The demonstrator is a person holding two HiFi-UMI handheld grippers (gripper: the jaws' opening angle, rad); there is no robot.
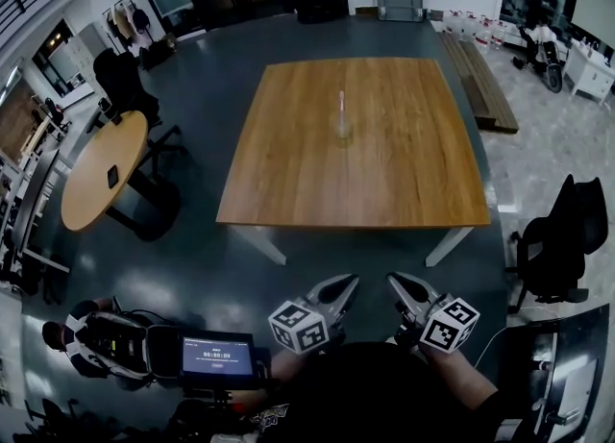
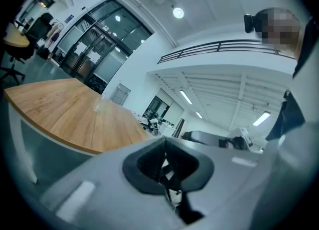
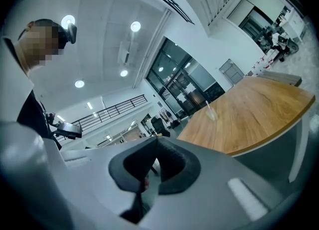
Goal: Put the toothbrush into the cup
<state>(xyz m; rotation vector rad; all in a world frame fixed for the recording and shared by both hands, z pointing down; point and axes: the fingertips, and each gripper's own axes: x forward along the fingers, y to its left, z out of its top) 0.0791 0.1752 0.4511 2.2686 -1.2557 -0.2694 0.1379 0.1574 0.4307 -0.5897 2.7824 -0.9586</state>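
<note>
my left claw (image 1: 346, 283), right claw (image 1: 394, 281): closed, empty. toothbrush (image 1: 340, 103) in cup (image 1: 341, 129), 12 o'clock; a bump could topple it.

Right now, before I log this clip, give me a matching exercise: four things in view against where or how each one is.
Things:
1. toothbrush
2. round table
3. black chair
4. left claw

Places or states:
A. shut and empty, short of the wooden table
B. to the wooden table's left in the head view
C. standing in the cup
D. to the wooden table's right in the head view

Pairs: 1-C, 2-B, 3-D, 4-A
</note>
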